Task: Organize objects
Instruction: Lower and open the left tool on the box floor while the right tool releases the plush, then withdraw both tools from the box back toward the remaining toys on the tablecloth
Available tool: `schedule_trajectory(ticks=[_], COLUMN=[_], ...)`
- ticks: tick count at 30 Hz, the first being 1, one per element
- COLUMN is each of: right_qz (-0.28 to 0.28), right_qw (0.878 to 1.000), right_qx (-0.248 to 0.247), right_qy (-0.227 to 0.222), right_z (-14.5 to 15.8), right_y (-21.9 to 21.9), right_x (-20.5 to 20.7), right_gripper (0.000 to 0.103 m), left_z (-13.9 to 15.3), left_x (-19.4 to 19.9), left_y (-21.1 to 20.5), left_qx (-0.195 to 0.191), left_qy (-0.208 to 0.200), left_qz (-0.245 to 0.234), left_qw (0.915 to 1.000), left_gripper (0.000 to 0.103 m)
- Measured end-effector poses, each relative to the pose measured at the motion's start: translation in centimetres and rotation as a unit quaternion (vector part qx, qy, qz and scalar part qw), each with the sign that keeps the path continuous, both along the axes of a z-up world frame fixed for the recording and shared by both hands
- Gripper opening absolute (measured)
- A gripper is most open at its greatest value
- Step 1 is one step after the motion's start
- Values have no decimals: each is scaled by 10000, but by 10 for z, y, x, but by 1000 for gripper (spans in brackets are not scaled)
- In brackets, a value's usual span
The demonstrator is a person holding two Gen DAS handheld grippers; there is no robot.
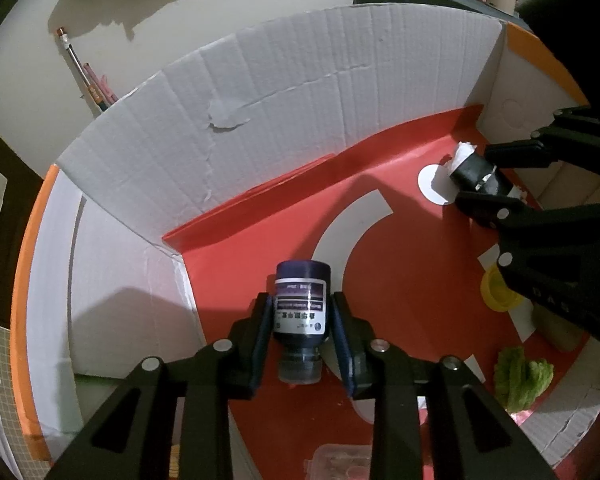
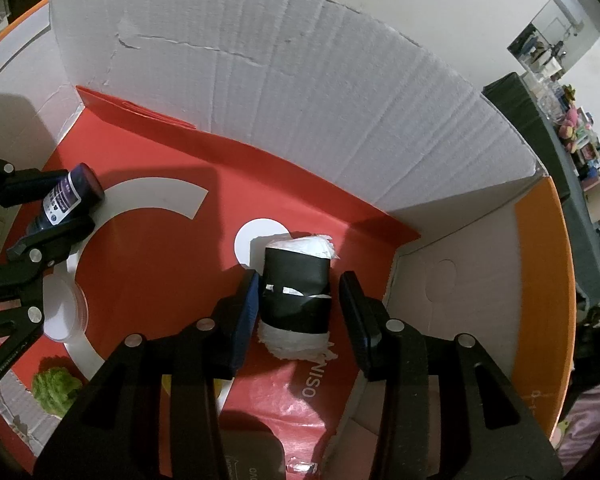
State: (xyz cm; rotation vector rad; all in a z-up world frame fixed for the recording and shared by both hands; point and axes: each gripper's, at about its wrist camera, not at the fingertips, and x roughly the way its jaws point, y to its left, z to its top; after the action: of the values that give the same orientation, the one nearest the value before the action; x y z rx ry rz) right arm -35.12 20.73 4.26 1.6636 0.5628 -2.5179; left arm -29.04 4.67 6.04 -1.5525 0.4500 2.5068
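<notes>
Cardboard forms the box (image 1: pixel 300 80): white walls, orange rim, red floor (image 1: pixel 400 300). All task items are inside it.

**Hazards**
- The roll (image 2: pixel 296 304), wrapped in black with white paper at both ends, lies on its side on the floor. The right gripper (image 2: pixel 300 280) has its fingers spread around it. A gap shows on one side; the other finger (image 2: pixel 248 304) sits at the wrap. A slanted lift-out is likely to drag the roll or snag the loose paper.
- The dark bottle (image 1: pixel 302 280) also lies on its side, between the fingers of the left gripper (image 1: pixel 301 304). The pads sit right at the label, and whether they press on it cannot be told. Once free, a round body on a smooth floor may roll toward the wall.
- Both grippers work inside one box, so a sideways move risks a collision, or a knock to the small items nearby.

**Count**
- Box: one.
- Grippers: two.
- Roll: one.
- Bottle: one.
- Clear round lid (image 2: pixel 66 312): one.
- Green leafy piece (image 1: pixel 520 380): one.
- Yellow cap (image 1: pixel 496 292): one, partly hidden.
</notes>
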Motion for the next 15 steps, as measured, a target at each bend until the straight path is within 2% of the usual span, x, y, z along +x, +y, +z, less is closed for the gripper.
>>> schedule_trajectory(ticks=[15], right_qz=[-48], right_qw=[9999], right_qx=[-33], right_qy=[82], right_z=[10], right_y=[-12], right_x=[13], right_gripper=[47], left_z=[-6], left_x=[18], left_y=[-7], left_qx=[58], left_qy=[131], left_qz=[-8], left_qw=[9999], left_gripper=[42])
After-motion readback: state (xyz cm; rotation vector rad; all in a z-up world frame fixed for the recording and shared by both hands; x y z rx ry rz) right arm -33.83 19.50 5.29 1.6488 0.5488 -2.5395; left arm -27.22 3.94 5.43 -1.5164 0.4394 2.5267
